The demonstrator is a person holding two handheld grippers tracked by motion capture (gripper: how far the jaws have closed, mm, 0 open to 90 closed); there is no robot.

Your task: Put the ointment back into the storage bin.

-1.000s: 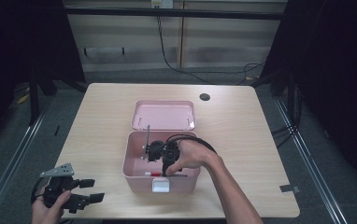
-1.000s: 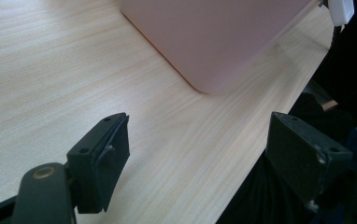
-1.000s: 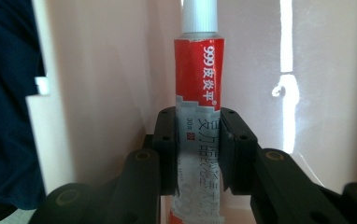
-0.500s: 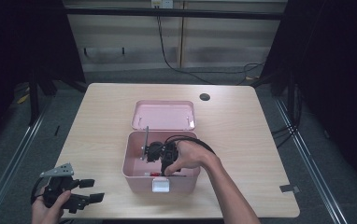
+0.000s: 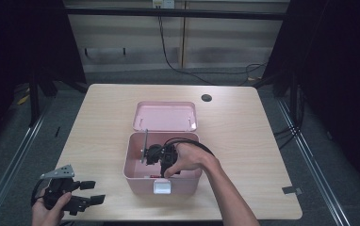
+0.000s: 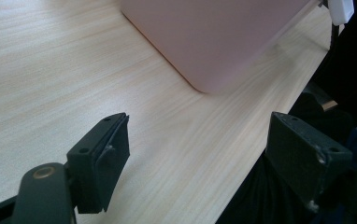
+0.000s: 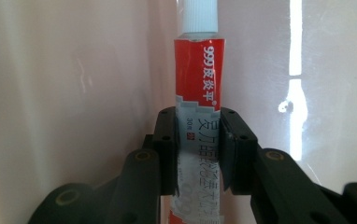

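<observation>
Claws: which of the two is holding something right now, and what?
The right claw, down inside the pink box, is clamped on a red-and-white tube with a white cap. The left claw hangs open over the table's near edge.

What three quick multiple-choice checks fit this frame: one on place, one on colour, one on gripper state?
1. Where is the right gripper?
A. Down inside the pink box
B. Over the far table edge
C. On the lid

2. What colours is the tube with its cap?
A. Blue with a black cap
B. Red and grey with a white cap
C. All green

3. How does the left gripper stand?
A. Shut on the tube
B. Shut on the box rim
C. Open, over bare table

Answers: 1 A, the high view shows it reaching into the box. 2 B, the right gripper view shows the colours. 3 C, its jaws stand wide apart with nothing between.
</observation>
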